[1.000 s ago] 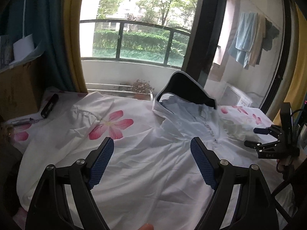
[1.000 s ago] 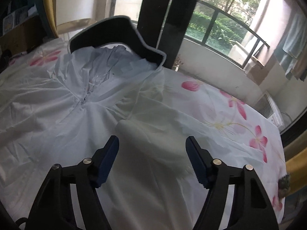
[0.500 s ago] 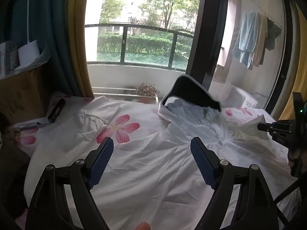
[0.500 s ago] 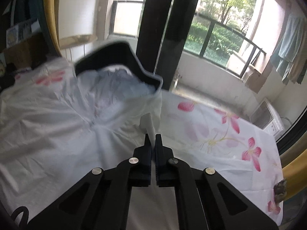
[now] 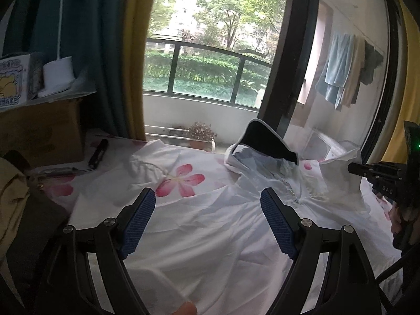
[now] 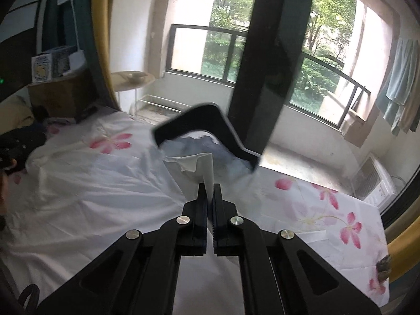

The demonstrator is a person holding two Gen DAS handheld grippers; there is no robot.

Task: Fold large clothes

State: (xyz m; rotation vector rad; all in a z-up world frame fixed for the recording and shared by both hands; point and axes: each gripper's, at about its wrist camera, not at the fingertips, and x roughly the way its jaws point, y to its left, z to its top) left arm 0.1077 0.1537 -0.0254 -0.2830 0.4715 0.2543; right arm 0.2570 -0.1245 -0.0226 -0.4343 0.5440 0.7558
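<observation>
Lying spread across a bed, a large white hooded jacket [image 5: 215, 225] fills the middle of both wrist views, front side up, its zip running down the centre. Its hood [image 6: 207, 128], dark inside with a pale edge, sits at the far end of the garment, at about twelve o'clock from the right gripper and one o'clock from the left gripper. One sleeve [image 6: 202, 168] is lifted off the jacket and stands up in a loose peak.

The right gripper [image 6: 209, 194] is clamped tight on that sleeve, its two black fingers pressed together with white fabric rising out from between them. Seen from the left wrist camera, this gripper enters at three o'clock, level with the hood, with the sleeve hanging from its tip down to the jacket.

The left gripper [image 5: 207, 218] has its jaws spread wide, blue pads [image 5: 139, 223] facing each other, hovering above the jacket's lower body and holding nothing.

Under the jacket is a white bedsheet with pink flowers [image 5: 181, 181]. At ten o'clock in the left view a black marker-like object [image 5: 98, 152] lies on the sheet near a cardboard box [image 5: 39, 131]. Beyond the bed, at twelve o'clock, a large window [image 5: 210, 65] shows a balcony railing and green trees. At two o'clock, towels [image 5: 341, 71] hang on a line.
</observation>
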